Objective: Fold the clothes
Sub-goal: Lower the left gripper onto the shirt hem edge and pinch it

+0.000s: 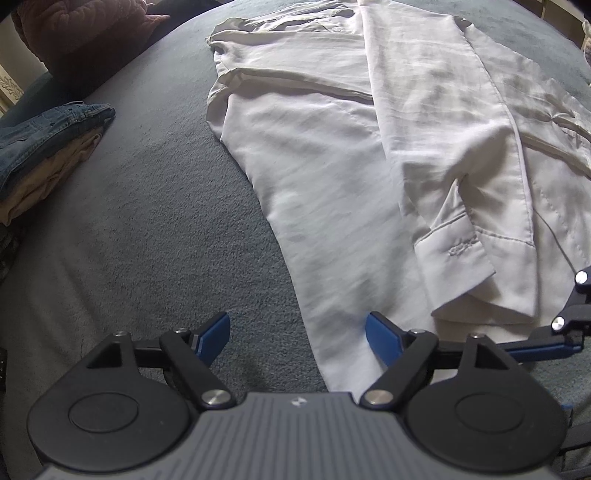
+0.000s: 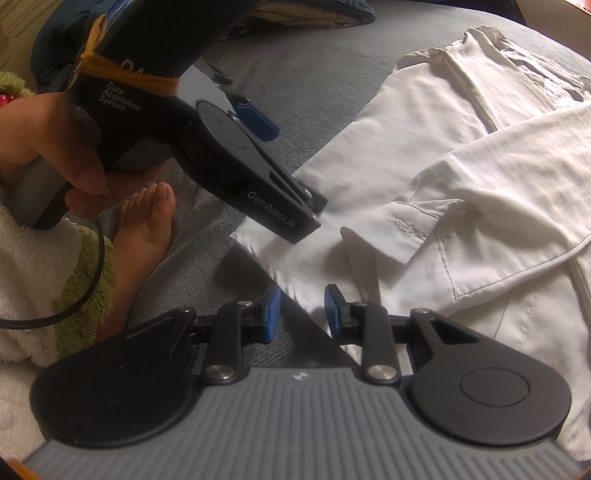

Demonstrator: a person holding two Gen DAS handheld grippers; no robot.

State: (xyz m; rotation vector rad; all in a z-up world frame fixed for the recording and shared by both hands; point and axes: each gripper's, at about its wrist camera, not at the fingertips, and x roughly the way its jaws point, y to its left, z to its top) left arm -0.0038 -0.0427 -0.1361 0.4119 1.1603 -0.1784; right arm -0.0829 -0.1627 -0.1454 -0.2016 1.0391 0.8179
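A white long-sleeved shirt [image 1: 332,155] lies spread on the grey blanket [image 1: 147,221], one sleeve folded across its body with the cuff [image 1: 454,251] near the hem. It also shows in the right wrist view [image 2: 461,184]. My left gripper [image 1: 297,338] is open and empty, its blue fingers straddling the shirt's left hem edge. My right gripper [image 2: 302,312] is open, its fingers either side of the shirt's bottom corner [image 2: 295,291]. The left gripper's body [image 2: 236,147] shows in the right wrist view, above that hem.
A stack of folded clothes, jeans on top [image 1: 44,140], lies at the left. A dark red cushion [image 1: 85,26] sits at the back left. A bare foot [image 2: 147,229] and a fluffy white and green cloth [image 2: 44,280] are by the blanket's edge.
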